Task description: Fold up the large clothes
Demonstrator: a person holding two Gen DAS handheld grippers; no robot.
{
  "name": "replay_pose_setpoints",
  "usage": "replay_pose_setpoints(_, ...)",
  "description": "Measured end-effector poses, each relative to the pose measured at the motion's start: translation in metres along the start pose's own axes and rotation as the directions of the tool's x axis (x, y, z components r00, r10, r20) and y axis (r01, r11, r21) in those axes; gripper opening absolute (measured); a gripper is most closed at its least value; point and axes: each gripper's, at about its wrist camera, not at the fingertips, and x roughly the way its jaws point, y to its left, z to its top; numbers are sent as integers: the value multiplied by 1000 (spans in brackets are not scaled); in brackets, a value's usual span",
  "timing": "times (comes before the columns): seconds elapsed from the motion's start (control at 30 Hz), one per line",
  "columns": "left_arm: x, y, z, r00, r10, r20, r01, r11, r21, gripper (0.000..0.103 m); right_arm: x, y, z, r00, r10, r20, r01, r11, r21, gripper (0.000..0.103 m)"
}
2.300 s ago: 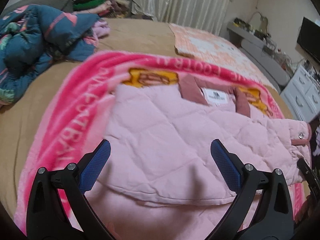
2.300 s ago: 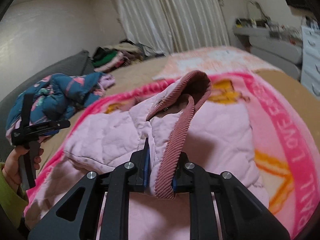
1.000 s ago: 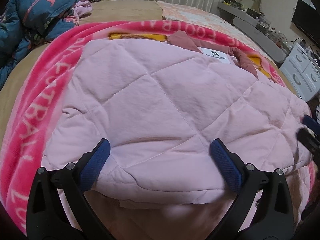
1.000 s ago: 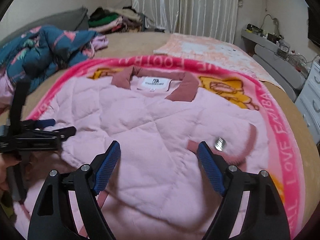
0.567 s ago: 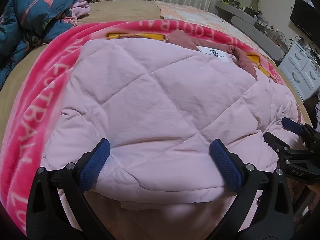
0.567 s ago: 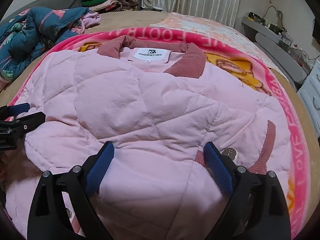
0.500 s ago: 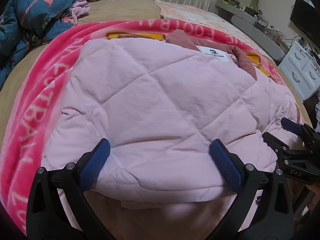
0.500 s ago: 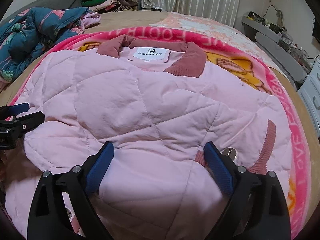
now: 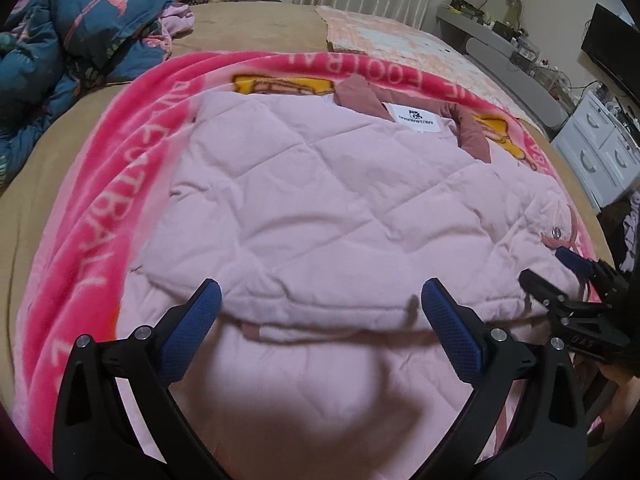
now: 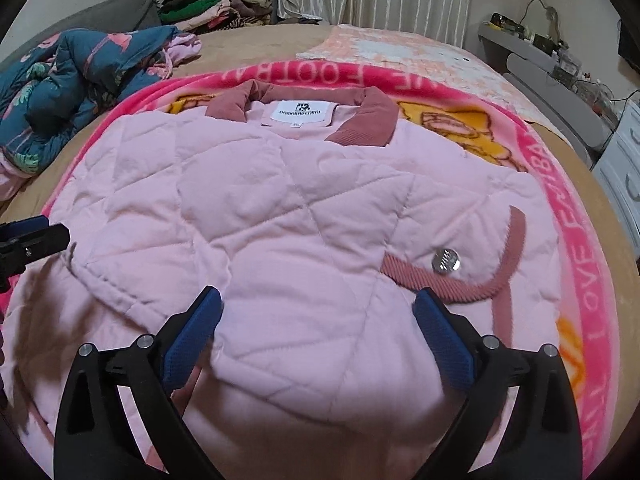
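A pink quilted jacket (image 9: 320, 208) lies on the bed with both sides folded in, its dusky-rose collar (image 10: 304, 108) and white label at the far end. A ribbed cuff with a silver snap (image 10: 446, 260) rests on its right side. My left gripper (image 9: 322, 292) hovers open above the near folded edge, holding nothing. My right gripper (image 10: 318, 299) is over the jacket's lower middle, its jaws opening wide with only the flat cloth beneath them. Each gripper shows in the other's view: the right gripper (image 9: 554, 270) at the jacket's right edge, the left gripper (image 10: 40, 229) at its left edge.
A pink lettered fleece blanket (image 9: 100, 200) lies under the jacket on the beige bed. A crumpled blue patterned jacket (image 9: 72, 48) sits at the far left, with a pile of clothes (image 10: 208, 4) behind it. White drawers (image 9: 600, 152) stand right of the bed.
The right gripper let go of the sleeve cuff, which now lies on the jacket, and its jaws widened. The left gripper rose and drew back, so more of the near fold shows.
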Motion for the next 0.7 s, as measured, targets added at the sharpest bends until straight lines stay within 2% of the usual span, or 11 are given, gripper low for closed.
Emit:
replay_pose_setpoints(0.37, -44, 0, -14, 999, 20, 31, -19, 1000, -18, 94, -53, -4, -13, 997, 49, 65, -52, 998, 44, 98)
replay_pose_setpoints(0.7, -90, -9, -25, 996, 34, 83, -33, 999, -14, 94, -103, 8, -21, 990, 72, 118, -74, 997, 7, 99)
